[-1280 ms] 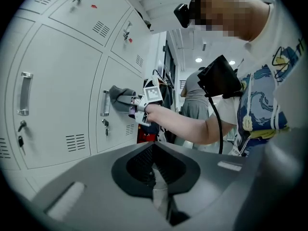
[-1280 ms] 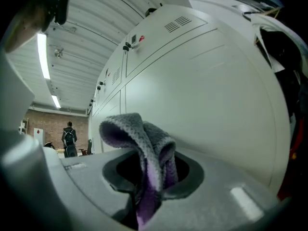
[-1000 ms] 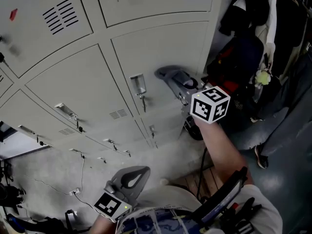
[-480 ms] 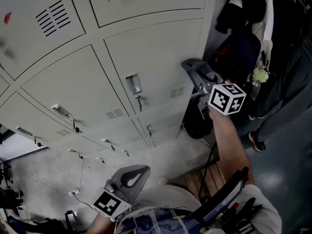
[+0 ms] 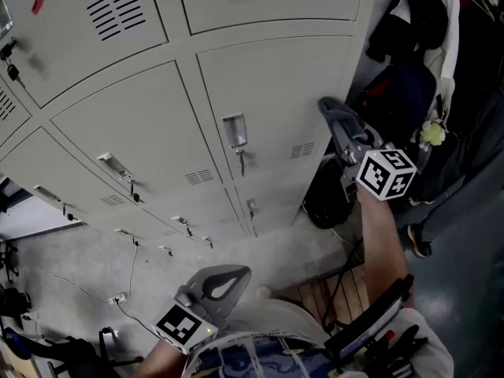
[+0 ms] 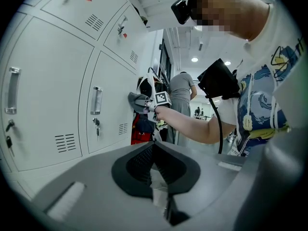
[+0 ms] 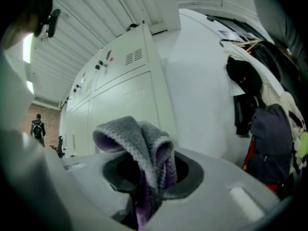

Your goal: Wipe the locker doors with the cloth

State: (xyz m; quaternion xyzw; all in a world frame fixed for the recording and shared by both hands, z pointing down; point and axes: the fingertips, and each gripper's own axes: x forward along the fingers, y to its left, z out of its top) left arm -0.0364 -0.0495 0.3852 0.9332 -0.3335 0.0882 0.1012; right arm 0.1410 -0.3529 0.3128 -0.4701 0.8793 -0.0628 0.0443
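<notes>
On your left, the grey locker doors [image 5: 118, 140] run in rows, each with a louvred vent and a small handle. Low down near your body, your left gripper [image 5: 227, 276] hangs over the concrete floor [image 5: 94, 266], well apart from the lockers. Its own view shows the jaws closed together with nothing between them [image 6: 153, 163].

Further right is the last door in the row [image 5: 276, 93], with keys [image 5: 241, 162] dangling from the lock under its handle [image 5: 234, 131].

Your right gripper [image 5: 335, 115] is raised at that door's right edge, by the corner of the locker bank. Its jaws are clamped on the cloth [image 7: 139, 148], a grey towel with a purple underside that folds up and over out of the gripper [image 7: 150, 179]. I cannot tell whether the cloth touches the metal.

Rightmost, dark jackets and bags [image 5: 417, 69] hang beside the lockers.
</notes>
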